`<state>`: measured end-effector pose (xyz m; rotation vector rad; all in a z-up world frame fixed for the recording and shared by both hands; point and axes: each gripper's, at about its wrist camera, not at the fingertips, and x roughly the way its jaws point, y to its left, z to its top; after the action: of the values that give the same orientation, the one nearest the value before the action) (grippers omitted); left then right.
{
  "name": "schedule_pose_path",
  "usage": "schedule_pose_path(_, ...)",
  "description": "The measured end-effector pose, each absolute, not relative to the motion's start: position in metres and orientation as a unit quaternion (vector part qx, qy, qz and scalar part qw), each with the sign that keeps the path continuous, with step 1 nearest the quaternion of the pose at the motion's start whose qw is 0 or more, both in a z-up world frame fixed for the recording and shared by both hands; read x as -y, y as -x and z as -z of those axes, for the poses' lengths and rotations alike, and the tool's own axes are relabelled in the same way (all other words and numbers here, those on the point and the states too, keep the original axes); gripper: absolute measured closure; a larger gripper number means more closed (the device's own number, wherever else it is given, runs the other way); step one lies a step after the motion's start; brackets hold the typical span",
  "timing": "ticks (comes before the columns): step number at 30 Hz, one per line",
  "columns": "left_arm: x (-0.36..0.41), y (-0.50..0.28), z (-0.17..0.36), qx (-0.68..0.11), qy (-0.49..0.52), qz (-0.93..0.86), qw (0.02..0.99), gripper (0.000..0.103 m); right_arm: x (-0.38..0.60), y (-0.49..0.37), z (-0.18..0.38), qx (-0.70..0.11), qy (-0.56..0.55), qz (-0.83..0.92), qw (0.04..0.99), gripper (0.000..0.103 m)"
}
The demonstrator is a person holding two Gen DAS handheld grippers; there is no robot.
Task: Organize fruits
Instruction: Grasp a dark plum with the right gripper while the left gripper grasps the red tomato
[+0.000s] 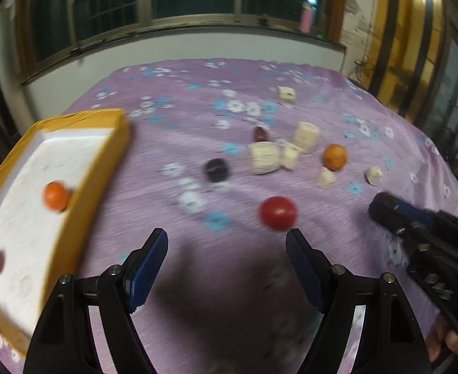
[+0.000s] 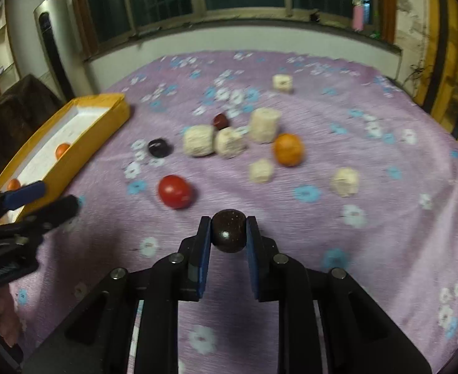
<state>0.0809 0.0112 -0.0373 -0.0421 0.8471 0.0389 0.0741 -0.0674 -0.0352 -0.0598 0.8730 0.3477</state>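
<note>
Through the left wrist view, I am seeing my left gripper (image 1: 227, 243) standing wide apart, gripping nothing. A red tomato (image 1: 278, 213) is lying just past its fingertips at about one o'clock. The yellow box (image 1: 101, 168) is sitting at ten o'clock with two orange fruits (image 1: 55, 195) inside, its near end cut off. At three o'clock my right gripper (image 1: 384, 207) is showing, blurred.

Through the right wrist view, my right gripper (image 2: 229, 232) is pinching a dark round fruit (image 2: 229, 232) between both pads. The tomato is lying at eleven o'clock, an orange (image 2: 288, 149) at one o'clock among pale foam blocks (image 2: 199, 140); blur is smearing them.
</note>
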Motion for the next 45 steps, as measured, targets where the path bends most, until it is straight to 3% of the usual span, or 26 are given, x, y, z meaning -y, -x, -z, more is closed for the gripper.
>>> schedule_pose_path(7, 0.014, -0.106, 0.047, -0.413, 0.008, -0.004, 0.91, 0.026, 0.1, -0.076, 0.015, -0.371, -0.029, -0.151, 0.916, 0.08)
schedule_pose_path(10, 0.012, -0.114, 0.057, -0.433, 0.014, -0.002, 0.901, 0.061, 0.103, -0.078, 0.013, -0.368, -0.042, -0.16, 0.915, 0.08)
schedule_pose_path(11, 0.012, -0.114, 0.058, -0.433, 0.016, -0.001, 0.901, 0.069, 0.104, -0.078, 0.013, -0.368, -0.045, -0.163, 0.914, 0.08)
schedule_pose_path(12, 0.013, -0.112, 0.057, -0.427, 0.01, -0.004, 0.904, 0.071, 0.105, -0.077, 0.013, -0.368, -0.049, -0.167, 0.914, 0.08)
schedule_pose_path(20, 0.008, -0.083, 0.045, -0.415, 0.018, 0.013, 0.909, 0.071, 0.107, -0.074, 0.009, -0.358, -0.06, -0.183, 0.914, 0.08)
schedule_pose_path(31, -0.02, -0.012, 0.021, -0.34, 0.031, -0.028, 0.94, 0.071, 0.099, -0.073, 0.016, -0.353, -0.028, -0.164, 0.921, 0.08)
schedule_pose_path(45, -0.037, 0.004, 0.005, -0.3, 0.051, -0.073, 0.95, 0.071, 0.091, -0.065, 0.013, -0.335, -0.009, -0.174, 0.926, 0.08)
